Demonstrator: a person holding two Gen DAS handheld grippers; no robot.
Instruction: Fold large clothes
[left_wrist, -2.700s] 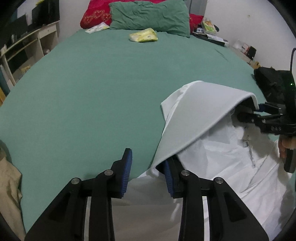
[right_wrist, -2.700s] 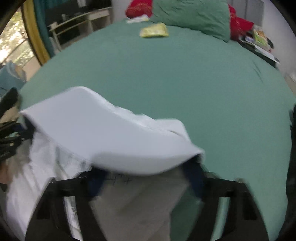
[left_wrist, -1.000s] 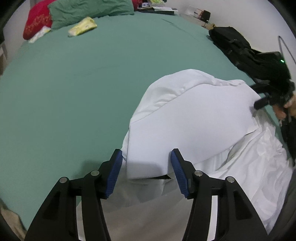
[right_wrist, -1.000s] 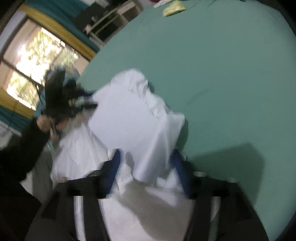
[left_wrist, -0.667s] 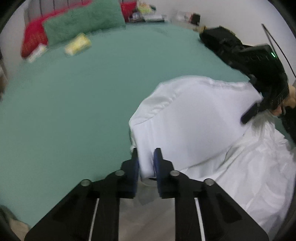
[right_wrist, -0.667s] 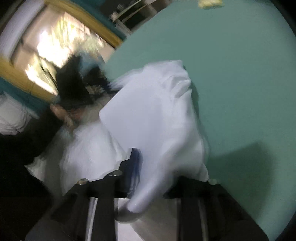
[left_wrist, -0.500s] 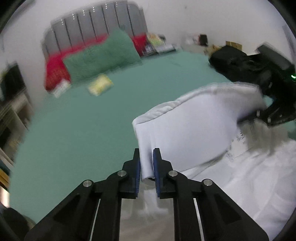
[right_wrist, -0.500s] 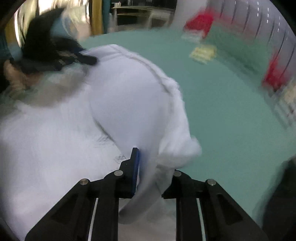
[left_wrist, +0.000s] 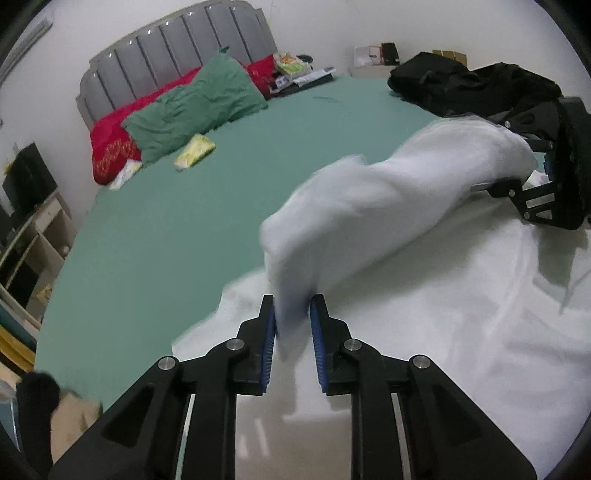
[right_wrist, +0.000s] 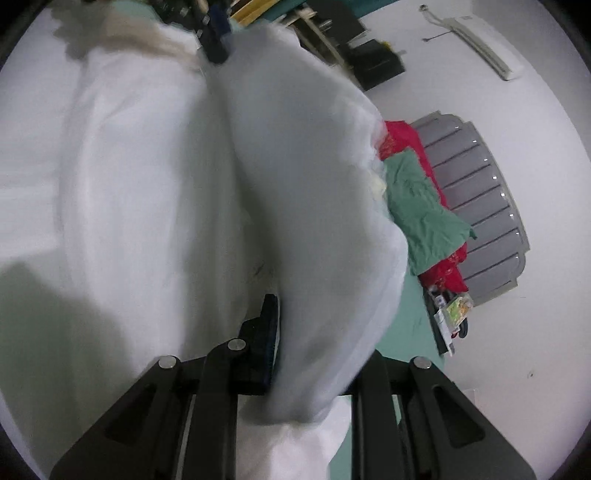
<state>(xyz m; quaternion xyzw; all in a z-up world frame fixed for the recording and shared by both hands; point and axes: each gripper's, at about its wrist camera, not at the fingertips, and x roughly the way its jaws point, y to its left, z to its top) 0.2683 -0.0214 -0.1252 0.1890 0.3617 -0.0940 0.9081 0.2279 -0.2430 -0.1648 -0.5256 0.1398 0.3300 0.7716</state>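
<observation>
A large white garment (left_wrist: 424, 295) lies on the green bed (left_wrist: 166, 236). My left gripper (left_wrist: 291, 325) is shut on one end of a folded white layer (left_wrist: 369, 206) and holds it off the bed. My right gripper (right_wrist: 295, 332) is shut on the other end of that layer (right_wrist: 295, 184); cloth drapes over its right finger. The right gripper also shows in the left wrist view (left_wrist: 532, 188) at the far right. The left gripper shows at the top of the right wrist view (right_wrist: 214, 37).
A green pillow (left_wrist: 192, 107) and red pillows (left_wrist: 110, 147) lie by the grey headboard (left_wrist: 177, 59). A yellow packet (left_wrist: 194, 155) lies on the sheet. Black clothes (left_wrist: 461, 85) lie at the bed's right edge. Shelves (left_wrist: 26, 251) stand to the left.
Both grippers closed on the ends of the folded white layer and lifted it off the bed. Both wrist views swung upward and the right one tilted sideways.
</observation>
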